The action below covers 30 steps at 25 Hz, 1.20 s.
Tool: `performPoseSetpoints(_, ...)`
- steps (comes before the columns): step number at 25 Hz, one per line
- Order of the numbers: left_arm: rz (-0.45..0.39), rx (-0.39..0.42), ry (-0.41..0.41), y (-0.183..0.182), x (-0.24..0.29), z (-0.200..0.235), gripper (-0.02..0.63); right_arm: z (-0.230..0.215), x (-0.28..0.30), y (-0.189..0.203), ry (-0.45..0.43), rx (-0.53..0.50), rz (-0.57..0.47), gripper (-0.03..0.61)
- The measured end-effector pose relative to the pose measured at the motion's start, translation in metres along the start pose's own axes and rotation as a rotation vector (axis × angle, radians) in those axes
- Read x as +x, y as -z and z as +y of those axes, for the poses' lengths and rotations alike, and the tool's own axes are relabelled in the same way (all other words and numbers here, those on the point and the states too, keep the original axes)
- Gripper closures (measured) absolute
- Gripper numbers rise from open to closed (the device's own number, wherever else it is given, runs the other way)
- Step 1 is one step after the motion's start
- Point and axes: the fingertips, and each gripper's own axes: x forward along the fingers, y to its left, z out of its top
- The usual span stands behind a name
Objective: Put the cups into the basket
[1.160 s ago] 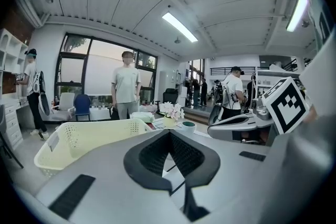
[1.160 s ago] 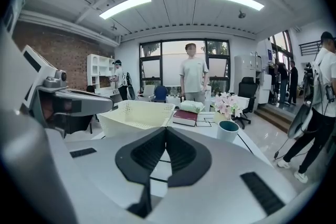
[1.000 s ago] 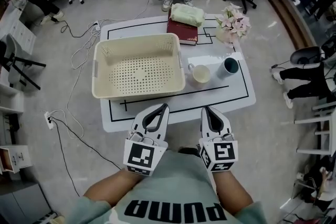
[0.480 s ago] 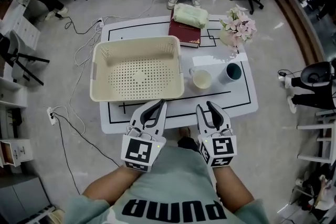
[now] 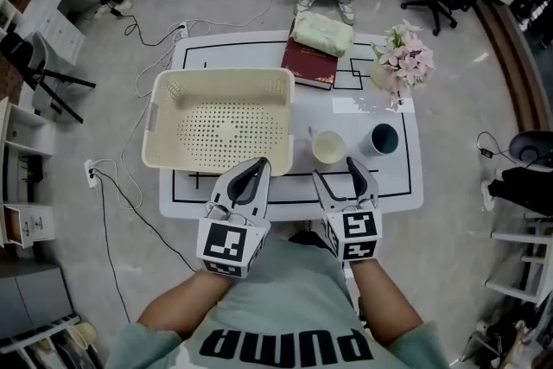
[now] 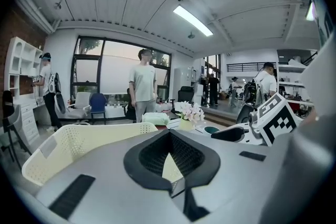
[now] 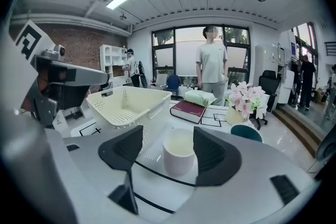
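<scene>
Overhead, the head view shows the empty basket (image 5: 216, 75) on the white table (image 5: 393, 186), with the pale cup (image 5: 328, 147) just right of it and the teal cup (image 5: 380, 138) further right, both upright with their mouths facing up. The left gripper (image 5: 257, 163) and right gripper (image 5: 336, 172) hover at the near edge. The left gripper view shows the left gripper (image 6: 169, 139) pressed together on nothing. The right gripper view shows the right gripper (image 7: 167, 144) opening, the pale cup (image 7: 178, 157) standing vertical ahead between its pads, untouched.
</scene>
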Motion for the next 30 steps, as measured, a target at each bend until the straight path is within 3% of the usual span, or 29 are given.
performPoseSetpoints(14, 0.029, -0.014, -0.120, -0.001, 0.031, 0.001, 0.609, -0.028, 0.056, 0.032, -0.107, -0.059, 0.112, 0.193)
performPoseSetpoints(30, 0.068, -0.010, -0.172, 0.000, 0.044, 0.006, 0.609, -0.023, 0.090, 0.053, -0.199, -0.092, 0.170, 0.181)
